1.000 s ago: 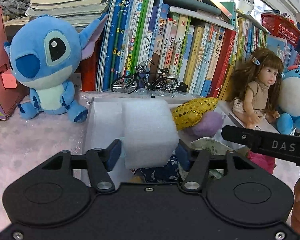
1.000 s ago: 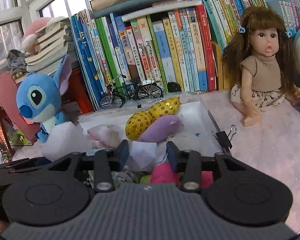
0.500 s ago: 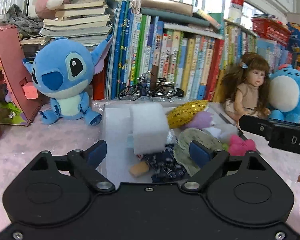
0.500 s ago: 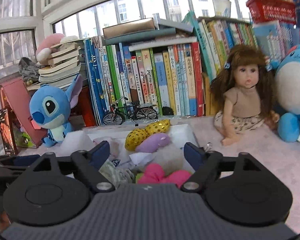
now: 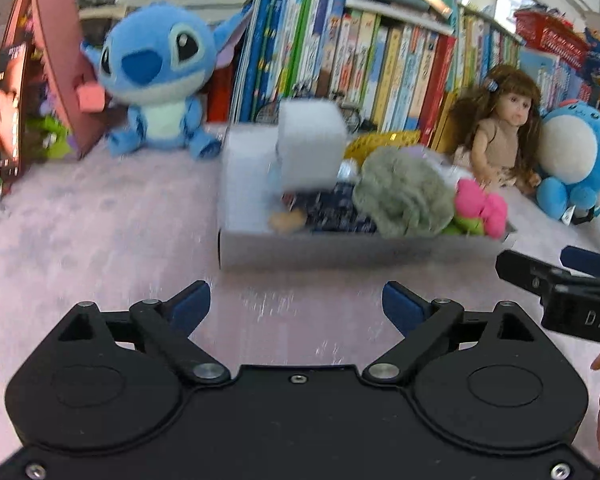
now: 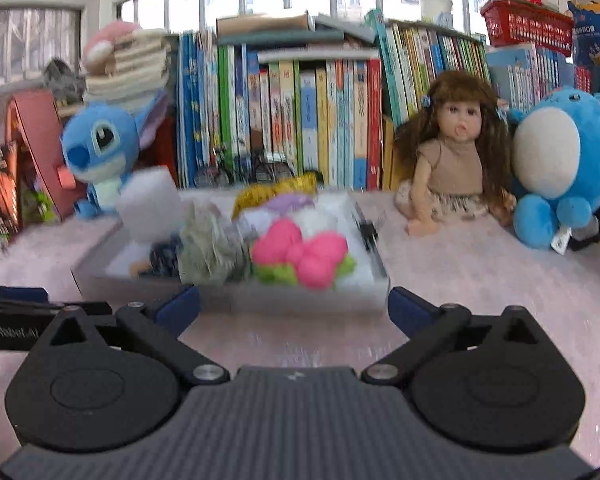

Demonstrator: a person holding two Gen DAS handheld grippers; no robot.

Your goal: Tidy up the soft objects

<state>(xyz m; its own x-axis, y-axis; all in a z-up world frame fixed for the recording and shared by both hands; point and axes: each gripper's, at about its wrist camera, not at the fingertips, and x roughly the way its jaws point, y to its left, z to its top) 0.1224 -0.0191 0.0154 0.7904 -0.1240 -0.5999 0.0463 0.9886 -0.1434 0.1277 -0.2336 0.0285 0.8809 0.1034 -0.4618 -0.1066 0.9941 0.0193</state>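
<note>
A shallow white box (image 5: 340,248) on the pink table holds several soft things: a white foam block (image 5: 310,144), a grey-green knit cloth (image 5: 404,192), a pink plush flower (image 5: 480,208), a gold sequin pouch (image 5: 384,144) and a dark blue cloth (image 5: 332,212). My left gripper (image 5: 296,300) hovers open in front of the box's near wall, with nothing between its fingers. In the right wrist view the same box (image 6: 300,300) shows the pink flower (image 6: 300,252) and the foam block (image 6: 148,208). My right gripper (image 6: 294,304) is before it, jaws opening, empty.
A blue plush alien (image 5: 156,76) sits behind the box at the left. A doll (image 5: 504,120) and a round blue plush (image 5: 576,152) sit at the right. A row of books (image 5: 380,60) lines the back, and a pink cardboard house (image 5: 48,60) stands at far left. A binder clip (image 6: 366,232) grips the box's right rim.
The left gripper let go of the foam block and the right one of a white scrap. Both opened wide and drew back out of the box to the table in front of it.
</note>
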